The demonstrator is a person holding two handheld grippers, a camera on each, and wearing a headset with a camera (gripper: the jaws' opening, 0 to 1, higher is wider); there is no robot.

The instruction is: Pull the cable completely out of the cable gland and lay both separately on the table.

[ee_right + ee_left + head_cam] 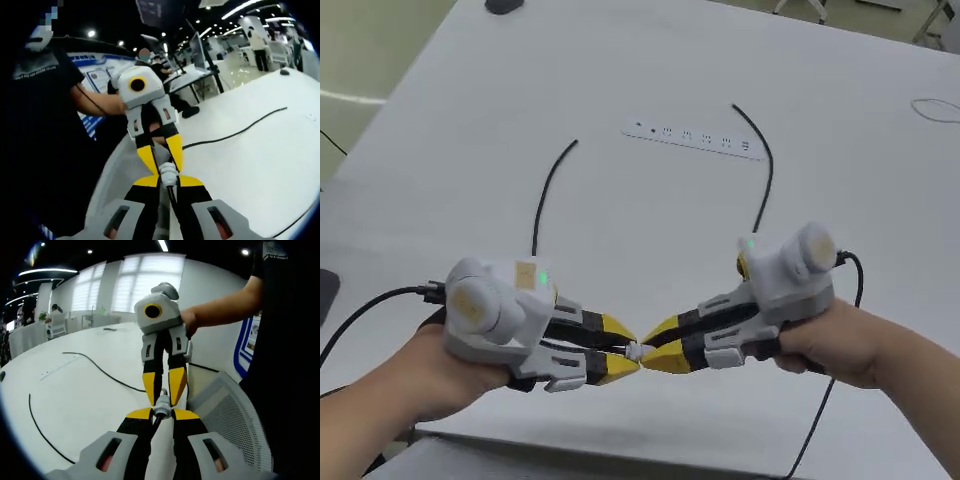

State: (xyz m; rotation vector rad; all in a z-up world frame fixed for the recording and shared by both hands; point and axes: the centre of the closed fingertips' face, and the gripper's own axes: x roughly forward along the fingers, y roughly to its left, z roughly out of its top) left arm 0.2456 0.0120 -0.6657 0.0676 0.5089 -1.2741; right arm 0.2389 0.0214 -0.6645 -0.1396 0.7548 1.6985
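Two grippers: tip to tip over the near table edge.
Left gripper (pixel 161 414): jaws narrow, pinching the small white cable gland (pixel 161 407).
Right gripper (pixel 169 181): jaws narrow on the thin black cable (pixel 173 195).
Beyond: white table (pixel 620 240), white power strip (pixel 692 139).

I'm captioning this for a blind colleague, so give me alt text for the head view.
Two hand-held claws, the left claw and the right claw, meet tip to tip on a small white cable gland above a white table. Behind them lie a white power strip and two loose black cables.
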